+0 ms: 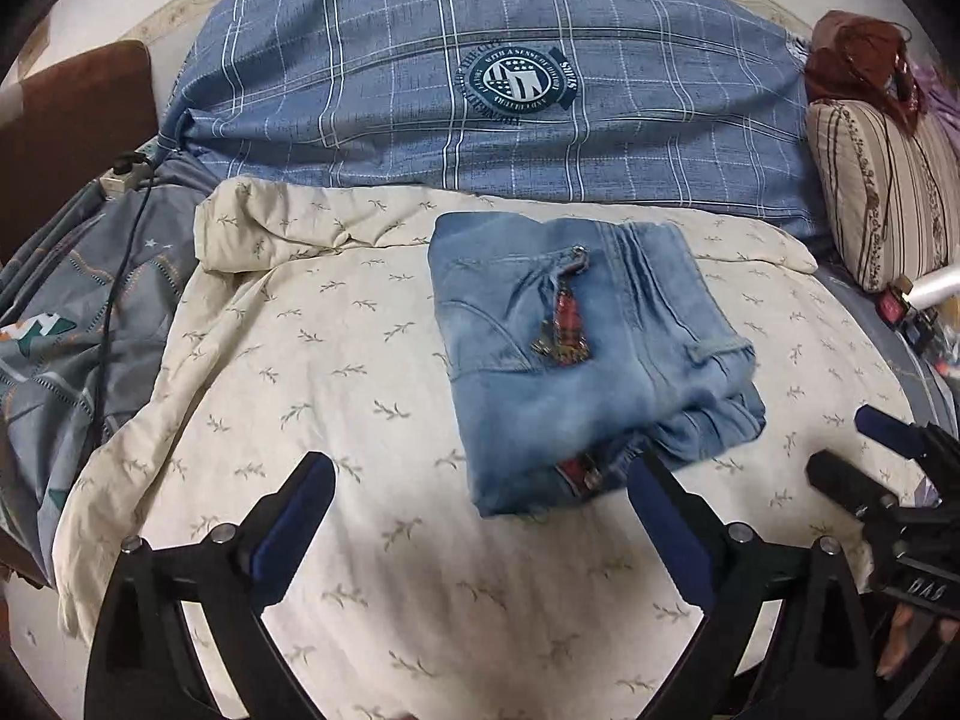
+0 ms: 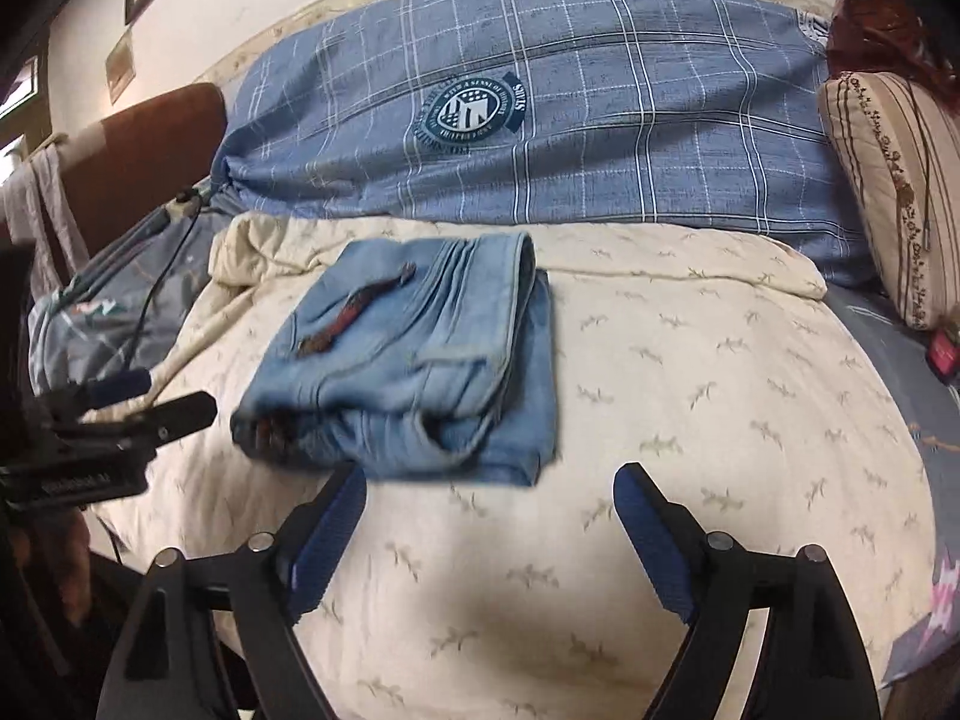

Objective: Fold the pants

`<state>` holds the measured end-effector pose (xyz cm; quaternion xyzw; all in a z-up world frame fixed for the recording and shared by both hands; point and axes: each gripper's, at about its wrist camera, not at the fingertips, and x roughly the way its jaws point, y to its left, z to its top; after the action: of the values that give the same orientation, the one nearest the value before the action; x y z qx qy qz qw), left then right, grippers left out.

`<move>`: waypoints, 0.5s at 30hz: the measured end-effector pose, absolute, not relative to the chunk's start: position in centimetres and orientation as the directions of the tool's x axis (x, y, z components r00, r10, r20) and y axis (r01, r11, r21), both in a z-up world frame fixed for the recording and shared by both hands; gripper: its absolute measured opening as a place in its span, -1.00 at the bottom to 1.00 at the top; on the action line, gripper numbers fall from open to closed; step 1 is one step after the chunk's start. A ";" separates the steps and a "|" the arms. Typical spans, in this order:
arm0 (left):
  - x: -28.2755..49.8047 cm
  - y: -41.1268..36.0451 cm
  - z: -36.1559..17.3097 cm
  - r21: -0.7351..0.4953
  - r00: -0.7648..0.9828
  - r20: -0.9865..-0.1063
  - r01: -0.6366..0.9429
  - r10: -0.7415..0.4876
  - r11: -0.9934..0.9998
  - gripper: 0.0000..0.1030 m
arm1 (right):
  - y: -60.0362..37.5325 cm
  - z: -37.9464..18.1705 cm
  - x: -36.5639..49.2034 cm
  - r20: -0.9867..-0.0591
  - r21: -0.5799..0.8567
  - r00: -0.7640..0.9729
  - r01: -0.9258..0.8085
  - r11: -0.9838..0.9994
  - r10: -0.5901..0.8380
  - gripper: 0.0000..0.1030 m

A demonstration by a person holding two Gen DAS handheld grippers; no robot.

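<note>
Here, in the left wrist view, we see the pants (image 1: 591,354), light blue denim, folded into a compact bundle and lying on the cream leaf-print cover (image 1: 312,372) of the bed, a little right of centre, toward one o'clock from the middle of the frame. A red plaid strap with metal hardware (image 1: 564,324) lies across their top face. Our left gripper (image 1: 480,480) fills the bottom of the frame with its jaws spread wide and nothing between them but the cover; its right finger overlaps the near edge of the bundle in the picture, though we cannot tell whether it touches. At three to four o'clock the right gripper (image 1: 840,438) enters from the edge, clear of the denim. Behind the pants, at twelve o'clock, a long blue plaid pillow (image 1: 480,90) with a round emblem runs across the bed, and a striped cushion (image 1: 888,192) stands at two o'clock. A black cable (image 1: 120,276) trails down the grey bedding at nine o'clock.

Next, in the right wrist view, the pants (image 2: 414,360) sit left of centre, toward eleven o'clock, folded edges facing us and layers stacked. Our right gripper (image 2: 489,480) is at six o'clock, jaws wide apart and empty; its left finger tip lies just at the near edge of the bundle. The left gripper (image 2: 156,399) shows at nine o'clock, beside the pants, not holding them. The blue plaid pillow (image 2: 570,120) spans the back, and the striped cushion (image 2: 900,192) stands at three o'clock.
</note>
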<state>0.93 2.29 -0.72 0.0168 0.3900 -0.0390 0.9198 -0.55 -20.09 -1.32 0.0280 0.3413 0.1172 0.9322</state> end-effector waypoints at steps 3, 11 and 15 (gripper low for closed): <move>0.3 1.6 -0.8 0.019 0.696 -0.716 0.082 -0.044 0.996 0.90 | -19.9 -2.0 -1.4 -0.616 0.126 0.750 -0.211 0.969 0.243 0.69; 0.4 0.6 -0.6 -0.008 0.682 -0.730 0.050 -0.040 0.999 0.90 | -19.8 -2.6 -2.0 -0.563 0.096 0.790 -0.228 0.969 0.242 0.70; 0.4 0.2 -0.2 -0.044 0.690 -0.720 0.053 -0.068 0.998 0.91 | -20.4 -2.9 -1.9 -0.569 0.092 0.788 -0.223 0.971 0.235 0.70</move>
<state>0.41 0.19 -0.19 -0.0097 0.3922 -0.0329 0.9192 -1.86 -20.38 -2.91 0.0102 0.3021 0.1209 0.9455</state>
